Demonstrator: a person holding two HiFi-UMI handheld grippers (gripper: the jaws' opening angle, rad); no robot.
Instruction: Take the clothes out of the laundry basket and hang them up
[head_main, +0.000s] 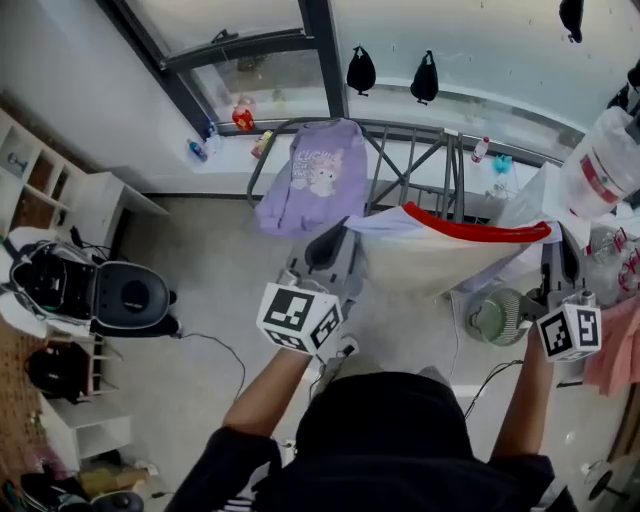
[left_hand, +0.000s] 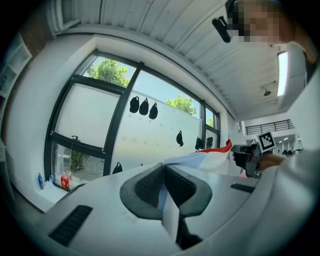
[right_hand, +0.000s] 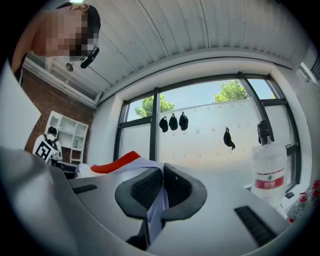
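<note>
A white garment with a red trim (head_main: 455, 250) hangs stretched between my two grippers, in front of the drying rack (head_main: 420, 165). My left gripper (head_main: 323, 247) is shut on the garment's left end, and in the left gripper view the cloth (left_hand: 207, 156) runs out from between the closed pads (left_hand: 150, 186). My right gripper (head_main: 566, 262) is shut on the right end, and in the right gripper view the fabric (right_hand: 125, 161) is pinched between its pads (right_hand: 146, 189). A purple sweatshirt (head_main: 312, 178) is draped over the rack's left side. The laundry basket is not in view.
A small fan (head_main: 497, 318) stands on the floor under the garment. A black round device (head_main: 125, 297) and white shelves (head_main: 50, 185) are at the left. Bottles (head_main: 243, 115) sit on the window sill. A large plastic bottle (head_main: 602, 165) and pink cloth (head_main: 615, 352) are at the right.
</note>
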